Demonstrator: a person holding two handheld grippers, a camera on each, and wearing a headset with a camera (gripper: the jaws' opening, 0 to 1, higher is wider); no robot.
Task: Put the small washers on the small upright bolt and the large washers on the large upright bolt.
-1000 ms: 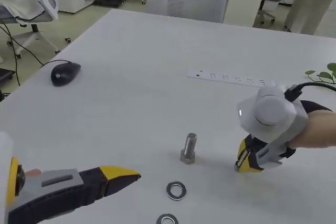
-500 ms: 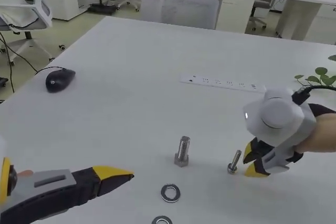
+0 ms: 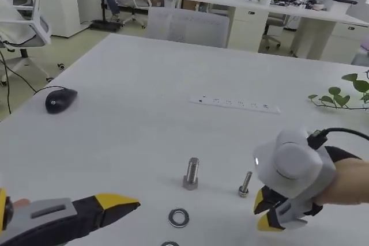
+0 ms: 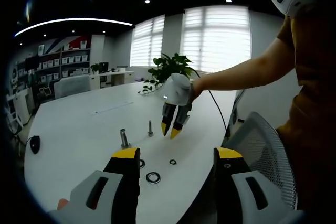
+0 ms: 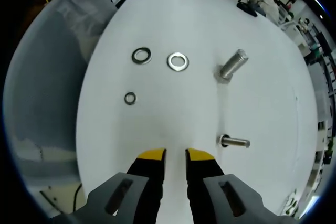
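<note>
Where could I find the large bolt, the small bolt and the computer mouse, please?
large bolt [image 3: 192, 171]: head view, on its threaded shaft.
small bolt [image 3: 245, 182]: head view, halfway up its shaft.
mouse [image 3: 56, 99]: head view, on its rounded top.

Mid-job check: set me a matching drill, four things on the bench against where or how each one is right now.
Things:
1. small bolt
2. large washer
3. mouse
4. left tool

States:
a. black, far off to the left
b. jaws wide apart, empty
c. upright beside the right tool
d. lying flat, on the near side of the large bolt

Pairs: 1-c, 2-d, 3-a, 4-b
</note>
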